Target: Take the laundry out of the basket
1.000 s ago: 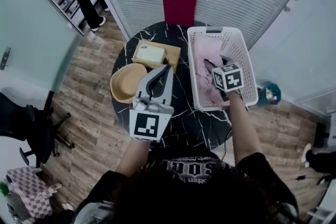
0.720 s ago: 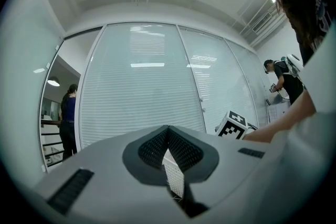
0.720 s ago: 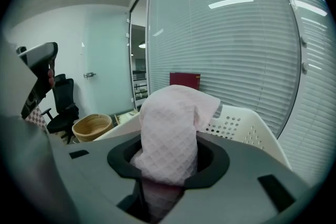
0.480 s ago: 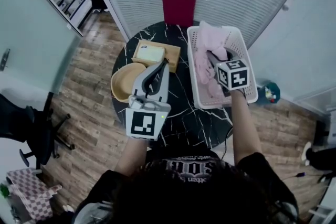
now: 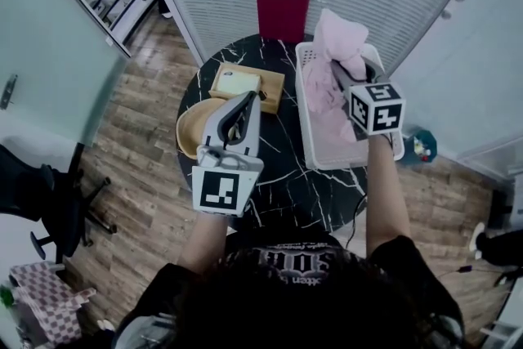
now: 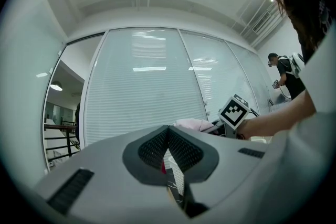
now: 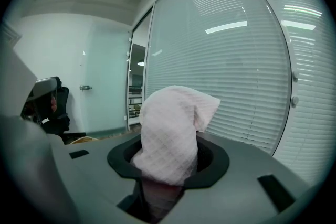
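The right hand-held gripper [image 5: 346, 76] is clenching on a pink quilted cloth [image 5: 337, 38], the laundry, which is bunching up between its jaws and rising above them in the right gripper view [image 7: 174, 128]. From the head view, the cloth's upper end is standing clear above the far end of the white laundry basket [image 5: 303, 117], while its lower part is trailing down inside the basket. The basket is sitting on the right side of the round black marble desk [image 5: 278, 176]. The left hand-held gripper [image 5: 248, 100] is hovering over the middle of the desk with its jaws together and nothing between them, pointing away from the person. Just beside it on the left, a wooden bowl [image 5: 188, 131] is resting on the desk, and beyond its tip a shallow wooden box [image 5: 274, 86] is lying near the far edge. A dark red book [image 5: 282, 11] is standing upright behind the desk, against the blinds.
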`<action>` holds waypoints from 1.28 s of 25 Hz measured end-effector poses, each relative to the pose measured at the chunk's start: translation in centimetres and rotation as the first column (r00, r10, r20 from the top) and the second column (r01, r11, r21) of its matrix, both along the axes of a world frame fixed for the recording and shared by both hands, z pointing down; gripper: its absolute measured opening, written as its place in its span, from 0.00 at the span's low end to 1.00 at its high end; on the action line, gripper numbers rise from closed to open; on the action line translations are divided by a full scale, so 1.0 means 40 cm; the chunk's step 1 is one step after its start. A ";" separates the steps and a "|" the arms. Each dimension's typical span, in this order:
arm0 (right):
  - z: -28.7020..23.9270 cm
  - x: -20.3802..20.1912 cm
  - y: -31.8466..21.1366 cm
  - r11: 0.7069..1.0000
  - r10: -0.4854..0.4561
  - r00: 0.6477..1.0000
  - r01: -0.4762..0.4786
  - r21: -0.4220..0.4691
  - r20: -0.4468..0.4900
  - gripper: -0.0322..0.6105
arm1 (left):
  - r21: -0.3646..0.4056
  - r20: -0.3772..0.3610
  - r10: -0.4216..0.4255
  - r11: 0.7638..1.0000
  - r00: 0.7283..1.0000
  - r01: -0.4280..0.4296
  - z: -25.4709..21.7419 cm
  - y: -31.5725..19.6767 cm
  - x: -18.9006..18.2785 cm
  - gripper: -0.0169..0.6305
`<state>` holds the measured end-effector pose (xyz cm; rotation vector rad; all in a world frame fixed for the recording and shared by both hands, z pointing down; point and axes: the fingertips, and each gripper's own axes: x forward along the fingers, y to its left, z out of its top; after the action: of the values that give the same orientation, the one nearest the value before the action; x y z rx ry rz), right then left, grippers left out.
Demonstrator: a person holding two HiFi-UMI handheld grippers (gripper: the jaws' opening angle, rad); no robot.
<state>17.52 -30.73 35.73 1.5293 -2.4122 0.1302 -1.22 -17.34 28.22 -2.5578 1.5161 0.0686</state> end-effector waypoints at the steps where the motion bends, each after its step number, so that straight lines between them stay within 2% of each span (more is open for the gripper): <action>1: -0.010 -0.002 0.002 1.000 0.001 1.000 -0.001 0.010 0.000 0.32 | 0.000 -0.008 0.004 1.000 1.000 -0.004 -0.001 -0.001 -0.003 0.02; 12: -0.205 -0.084 0.025 0.984 -0.044 0.999 0.039 0.171 0.022 0.32 | 0.053 -0.006 -0.023 0.998 1.000 0.023 -0.053 -0.041 -0.058 0.02; 19: -0.333 -0.189 0.046 0.956 -0.114 0.993 0.105 0.275 0.018 0.32 | 0.096 -0.014 -0.057 0.994 0.998 0.058 -0.100 -0.041 -0.114 0.02; 32: -0.460 -0.387 0.083 0.906 -0.196 0.980 0.168 0.387 0.035 0.32 | 0.125 -0.021 -0.117 0.985 0.993 0.119 -0.151 -0.040 -0.262 0.02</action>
<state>2.03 -27.39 17.32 1.4522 -2.7457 -0.3525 -11.71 -18.95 22.20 -2.3700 1.6107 0.1623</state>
